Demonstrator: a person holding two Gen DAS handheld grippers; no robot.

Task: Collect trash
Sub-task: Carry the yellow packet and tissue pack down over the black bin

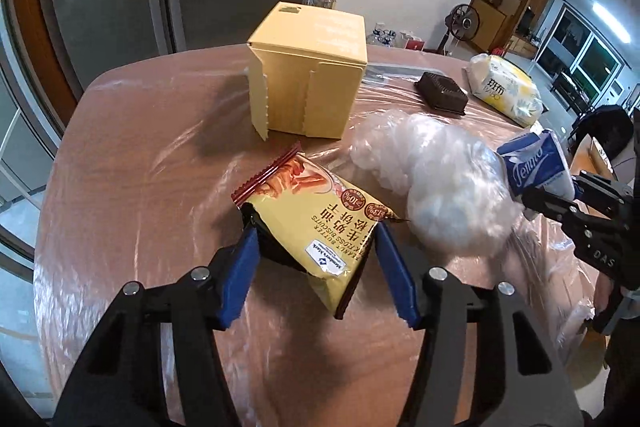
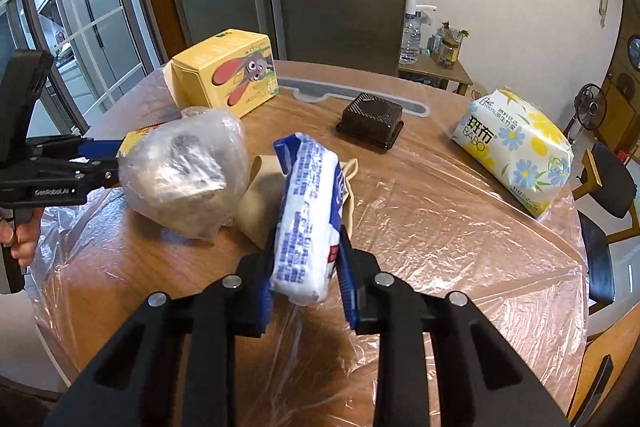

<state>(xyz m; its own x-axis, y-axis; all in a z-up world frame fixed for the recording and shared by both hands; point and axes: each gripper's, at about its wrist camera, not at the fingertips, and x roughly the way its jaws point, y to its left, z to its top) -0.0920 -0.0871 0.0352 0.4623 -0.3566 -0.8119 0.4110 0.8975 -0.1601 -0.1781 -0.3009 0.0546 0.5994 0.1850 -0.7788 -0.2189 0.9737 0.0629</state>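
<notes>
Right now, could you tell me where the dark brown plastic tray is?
The dark brown plastic tray sits upside down mid-table, between the yellow box and the floral tissue pack.

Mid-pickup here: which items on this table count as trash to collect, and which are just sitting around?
Likely trash:
- biscuit wrapper, gripped by left gripper
- tissue packet, gripped by right gripper
- crumpled clear plastic bag

Probably just lying about:
- yellow box
- BABO tissue pack
- dark plastic tray
</notes>
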